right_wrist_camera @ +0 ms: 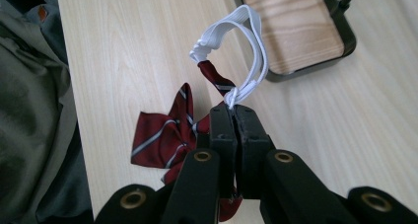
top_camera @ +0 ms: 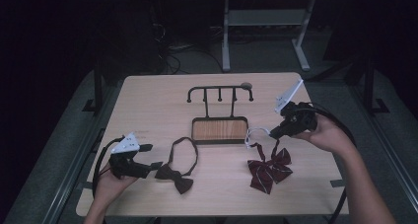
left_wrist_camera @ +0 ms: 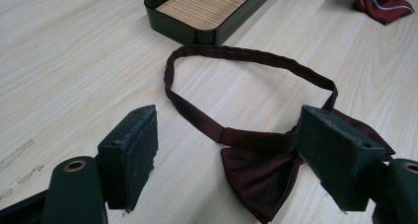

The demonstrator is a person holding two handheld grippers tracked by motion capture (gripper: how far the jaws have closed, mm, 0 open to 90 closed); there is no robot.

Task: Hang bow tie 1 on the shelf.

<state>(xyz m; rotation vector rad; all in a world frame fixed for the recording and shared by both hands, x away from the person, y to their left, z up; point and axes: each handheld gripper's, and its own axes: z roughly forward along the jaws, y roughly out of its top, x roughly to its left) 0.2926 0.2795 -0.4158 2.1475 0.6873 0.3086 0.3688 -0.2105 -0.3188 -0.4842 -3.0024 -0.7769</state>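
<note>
A plain dark maroon bow tie (top_camera: 176, 177) lies flat on the table with its strap loop (top_camera: 185, 150) spread out behind it. My left gripper (top_camera: 152, 156) is open just left of it. In the left gripper view the jaws (left_wrist_camera: 229, 120) stand wide on either side of the bow tie (left_wrist_camera: 261, 174), not touching it. A red striped bow tie (top_camera: 268, 169) lies at the right, its white elastic band (top_camera: 256, 132) lifted. My right gripper (top_camera: 272, 133) is shut on the strap of the striped bow tie (right_wrist_camera: 162, 135), just below the elastic loop (right_wrist_camera: 256, 51).
A black hook rack (top_camera: 219, 90) rises from a wooden-bottomed tray (top_camera: 219, 130) at the table's middle back. The tray rim (left_wrist_camera: 182, 29) lies beyond the plain bow tie's strap. The person's dark clothing (right_wrist_camera: 29, 110) hangs past the table's near edge.
</note>
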